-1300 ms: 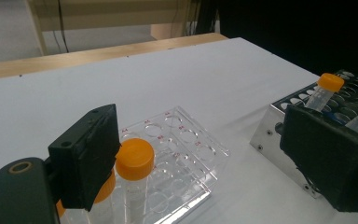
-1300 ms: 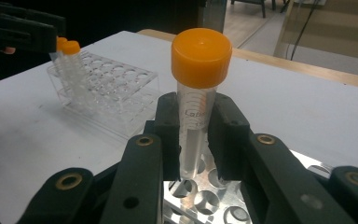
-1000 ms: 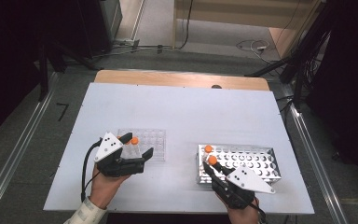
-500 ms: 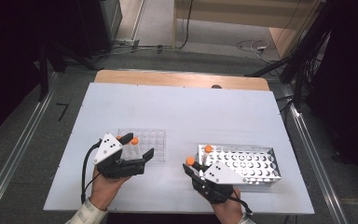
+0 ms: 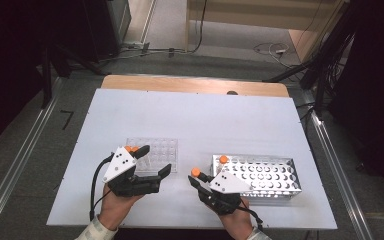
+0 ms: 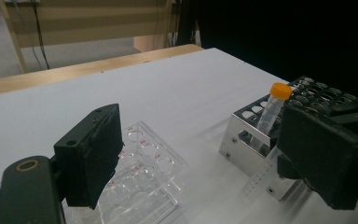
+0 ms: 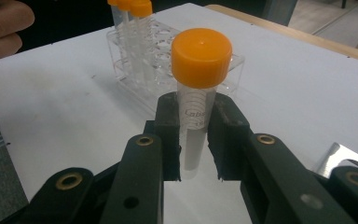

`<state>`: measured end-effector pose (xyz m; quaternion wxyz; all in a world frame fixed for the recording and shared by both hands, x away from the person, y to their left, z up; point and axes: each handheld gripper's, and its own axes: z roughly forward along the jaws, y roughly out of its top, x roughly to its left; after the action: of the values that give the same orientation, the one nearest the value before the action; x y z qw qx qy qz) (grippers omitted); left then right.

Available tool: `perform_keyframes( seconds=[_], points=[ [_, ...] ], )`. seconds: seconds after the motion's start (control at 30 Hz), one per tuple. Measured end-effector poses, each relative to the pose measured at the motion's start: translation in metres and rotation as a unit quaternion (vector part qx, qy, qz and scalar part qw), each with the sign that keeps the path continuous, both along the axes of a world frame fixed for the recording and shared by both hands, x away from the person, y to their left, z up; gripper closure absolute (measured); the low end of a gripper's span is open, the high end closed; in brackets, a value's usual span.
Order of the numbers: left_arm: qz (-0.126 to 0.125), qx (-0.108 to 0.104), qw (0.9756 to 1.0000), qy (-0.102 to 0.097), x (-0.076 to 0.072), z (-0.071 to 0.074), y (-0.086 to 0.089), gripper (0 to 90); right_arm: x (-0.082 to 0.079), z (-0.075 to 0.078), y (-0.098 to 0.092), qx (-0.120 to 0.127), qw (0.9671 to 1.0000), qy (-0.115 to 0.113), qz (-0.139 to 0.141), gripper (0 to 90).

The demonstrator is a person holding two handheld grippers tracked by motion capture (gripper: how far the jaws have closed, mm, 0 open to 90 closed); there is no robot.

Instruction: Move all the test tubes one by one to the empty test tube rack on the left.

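1. White bench carried everything in the high view. A clear tray lay left of centre and a metal rack right of it, with one orange-capped tube standing in the rack's near-left corner. The left gripper hovered at the tray's near edge, jaws spread wide with nothing between them. The right gripper sat just left of the rack, jaws closed on a tube whose orange cap showed above them.

2. Black jaws of the left gripper stood wide apart in the left gripper view, empty. Between them lay the tray at the left and the rack at the right. The racked tube leaned slightly in its hole. A second clear tube showed low in front of the rack, by the right-hand jaw.

3. Orange cap and clear body of the tube stood upright in the right gripper view, pinched between the jaws of the right gripper just under the cap, above the bench. Behind it sat the tray with more capped tubes at its far left. Fingers showed at the top-left corner.
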<state>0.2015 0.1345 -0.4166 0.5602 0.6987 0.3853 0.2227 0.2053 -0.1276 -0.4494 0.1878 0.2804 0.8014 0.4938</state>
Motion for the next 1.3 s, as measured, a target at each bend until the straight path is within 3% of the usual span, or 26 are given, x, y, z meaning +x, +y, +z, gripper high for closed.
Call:
perform_keyframes(
  seconds=[0.23, 0.57, 0.67, 0.9, 1.3],
  points=[
    [-0.015, 0.007, 0.9999, 0.005, -0.002, -0.003, -0.007, 15.4, 0.001, -0.001, 0.006, -0.001, 1.0, 0.0, 0.005, 72.5],
    [-0.064, 0.019, 0.9978, 0.004, -0.01, -0.01, -0.032, 22.3, 0.001, -0.006, 0.017, -0.01, 0.9997, 0.005, 0.02, 72.5],
    [-0.073, 0.023, 0.9971, -0.003, -0.013, -0.012, -0.037, 29.7, -0.001, -0.007, 0.021, -0.014, 0.9995, 0.006, 0.027, 72.5],
    [-0.09, 0.028, 0.9955, 0.005, -0.014, -0.016, -0.043, 45.5, -0.002, -0.007, 0.023, -0.013, 0.9994, 0.008, 0.031, 72.5],
    [-0.088, 0.035, 0.9955, 0.0, -0.012, -0.02, -0.047, 68.5, -0.002, -0.007, 0.024, -0.014, 0.9993, 0.01, 0.032, 72.4]
  ],
)
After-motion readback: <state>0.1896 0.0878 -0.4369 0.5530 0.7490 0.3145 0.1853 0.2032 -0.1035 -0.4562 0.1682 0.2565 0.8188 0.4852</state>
